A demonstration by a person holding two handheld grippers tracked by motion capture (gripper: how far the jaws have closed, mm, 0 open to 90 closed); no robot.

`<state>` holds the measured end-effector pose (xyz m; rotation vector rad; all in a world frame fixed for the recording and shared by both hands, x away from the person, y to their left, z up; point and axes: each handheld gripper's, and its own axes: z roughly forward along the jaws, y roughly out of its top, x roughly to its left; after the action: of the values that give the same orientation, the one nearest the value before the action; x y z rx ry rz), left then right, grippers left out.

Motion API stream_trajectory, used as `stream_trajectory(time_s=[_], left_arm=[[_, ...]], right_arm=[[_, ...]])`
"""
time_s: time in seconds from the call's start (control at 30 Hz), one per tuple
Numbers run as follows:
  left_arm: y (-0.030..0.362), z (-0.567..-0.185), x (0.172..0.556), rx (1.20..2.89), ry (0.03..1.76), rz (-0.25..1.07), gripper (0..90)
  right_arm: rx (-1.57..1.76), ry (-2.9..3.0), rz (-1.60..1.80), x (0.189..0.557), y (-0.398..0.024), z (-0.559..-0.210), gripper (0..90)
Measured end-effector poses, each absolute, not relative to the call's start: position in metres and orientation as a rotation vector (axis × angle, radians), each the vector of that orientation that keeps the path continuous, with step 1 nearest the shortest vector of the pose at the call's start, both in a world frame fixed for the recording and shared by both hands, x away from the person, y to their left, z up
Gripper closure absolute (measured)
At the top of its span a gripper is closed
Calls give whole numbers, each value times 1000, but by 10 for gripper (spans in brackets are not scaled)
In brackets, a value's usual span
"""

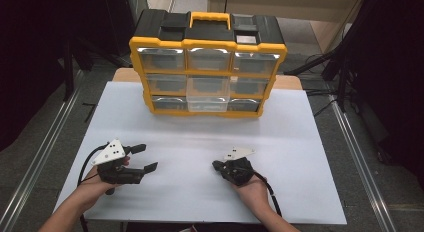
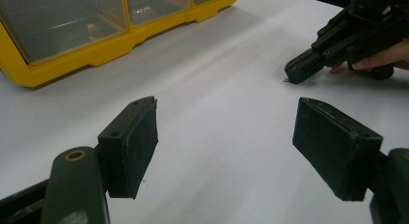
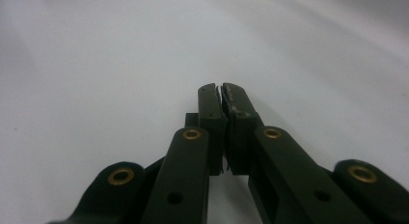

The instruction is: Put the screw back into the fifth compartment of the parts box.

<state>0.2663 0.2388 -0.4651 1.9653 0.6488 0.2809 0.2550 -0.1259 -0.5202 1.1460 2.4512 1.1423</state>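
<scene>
Two grippers: we see both low on the white table, well apart, each in one hand.
Left gripper: we see its jaws spread wide, and between them only bare table. In its own view the two pads stand far apart.
Right gripper: we see its jaws pressed together, pad against pad, with nothing between them. In its own view the tips meet over plain table.
Organizer: yellow and black, with clear drawers. It stands ahead of both grippers, at the far side of the table, and touches neither. From the left gripper we see its bottom drawers ahead and to the left of the jaws.
Right gripper from the left one: ahead and to the right of the open jaws, its tip down at the table.
Hands: the left hand and the right hand lie just behind their grippers.
</scene>
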Motion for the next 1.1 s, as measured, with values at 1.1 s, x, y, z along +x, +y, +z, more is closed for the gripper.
stream_trajectory(time_s=[1.1], left_arm=[[240, -466, 267, 1966, 657, 280, 241]], right_arm=[[1207, 2405, 1281, 267, -136, -496, 890]])
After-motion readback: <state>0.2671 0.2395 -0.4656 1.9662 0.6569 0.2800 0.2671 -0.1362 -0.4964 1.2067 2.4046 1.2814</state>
